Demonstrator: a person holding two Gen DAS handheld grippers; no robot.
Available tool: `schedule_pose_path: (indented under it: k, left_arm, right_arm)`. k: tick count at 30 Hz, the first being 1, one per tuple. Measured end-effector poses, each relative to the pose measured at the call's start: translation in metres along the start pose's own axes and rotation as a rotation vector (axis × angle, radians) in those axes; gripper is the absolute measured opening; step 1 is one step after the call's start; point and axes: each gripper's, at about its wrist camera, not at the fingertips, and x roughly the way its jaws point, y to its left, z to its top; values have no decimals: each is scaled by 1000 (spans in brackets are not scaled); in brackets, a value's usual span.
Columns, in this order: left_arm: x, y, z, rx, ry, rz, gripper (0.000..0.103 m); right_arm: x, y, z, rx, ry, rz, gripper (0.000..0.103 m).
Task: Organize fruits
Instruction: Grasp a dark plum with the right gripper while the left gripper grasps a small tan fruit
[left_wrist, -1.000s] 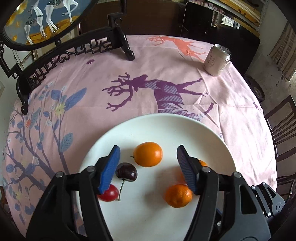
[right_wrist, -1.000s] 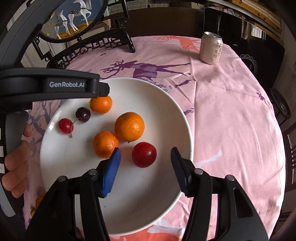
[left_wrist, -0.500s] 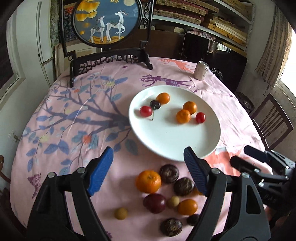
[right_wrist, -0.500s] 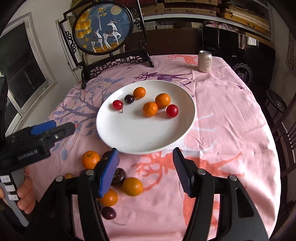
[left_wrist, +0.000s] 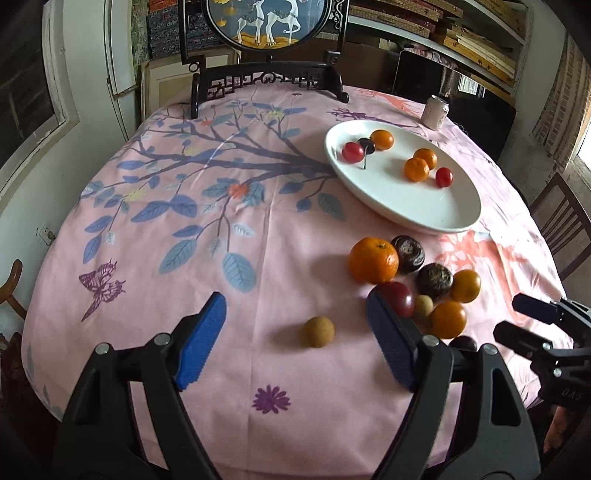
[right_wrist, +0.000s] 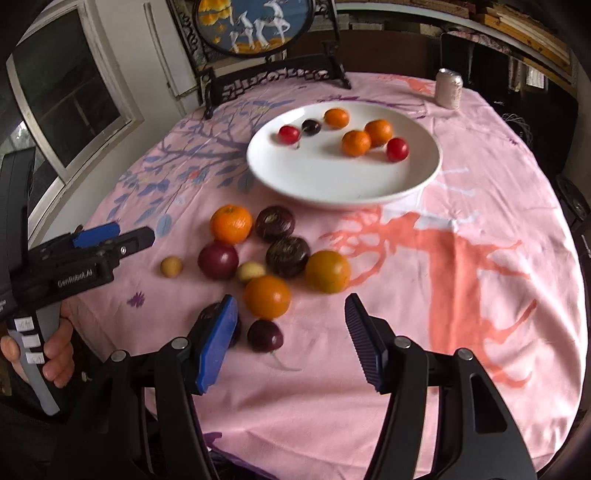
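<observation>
A white plate (left_wrist: 454, 218) (right_wrist: 332, 192) holds several oranges, red fruits and a dark cherry. In front of it a cluster of loose fruit lies on the pink cloth: a mandarin (left_wrist: 373, 259) (right_wrist: 231, 223), dark round fruits (right_wrist: 287, 256), a plum (right_wrist: 218, 260), oranges (right_wrist: 266, 296) (right_wrist: 327, 271), and a small tan longan (left_wrist: 319, 331) (right_wrist: 171, 266) apart at the left. My left gripper (left_wrist: 295, 343) is open and empty, just behind the longan. My right gripper (right_wrist: 291, 336) is open and empty, close over the near edge of the cluster by a dark cherry (right_wrist: 265, 335).
A drink can (left_wrist: 436, 112) (right_wrist: 448, 88) stands at the table's far right. A framed deer screen on a black stand (left_wrist: 269, 48) (right_wrist: 258, 40) sits at the far edge. A wooden chair (left_wrist: 561, 218) is at the right. The round table's edge is close below both grippers.
Both grippers have pulled back from over the plate toward the near edge of the table and dropped lower. The loose fruit cluster now lies right in front of them. Both stay open.
</observation>
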Motion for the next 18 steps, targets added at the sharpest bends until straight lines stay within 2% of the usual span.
schedule_pose_path:
  k: [2, 4, 7, 9, 14, 18]
  left_arm:
    - [4, 5, -6, -15, 17, -1, 80]
    - [8, 8, -9, -23, 36, -5, 80]
    - [9, 9, -15, -19, 44, -2, 80]
    - [8, 9, -18, -10, 44, -4, 80]
    - [9, 3, -28, 26, 56, -15, 80]
    - [22, -2, -31, 34, 92, -24, 80]
  right_arm:
    - [9, 7, -10, -21, 33, 7, 60]
    - [16, 10, -15, -26, 47, 17, 51]
    - [26, 12, -18, -31, 63, 19, 44]
    - [33, 14, -20, -36, 82, 33, 28]
    - [31, 19, -18, -55, 55, 29, 27]
    - [20, 9, -13, -26, 15, -33, 27]
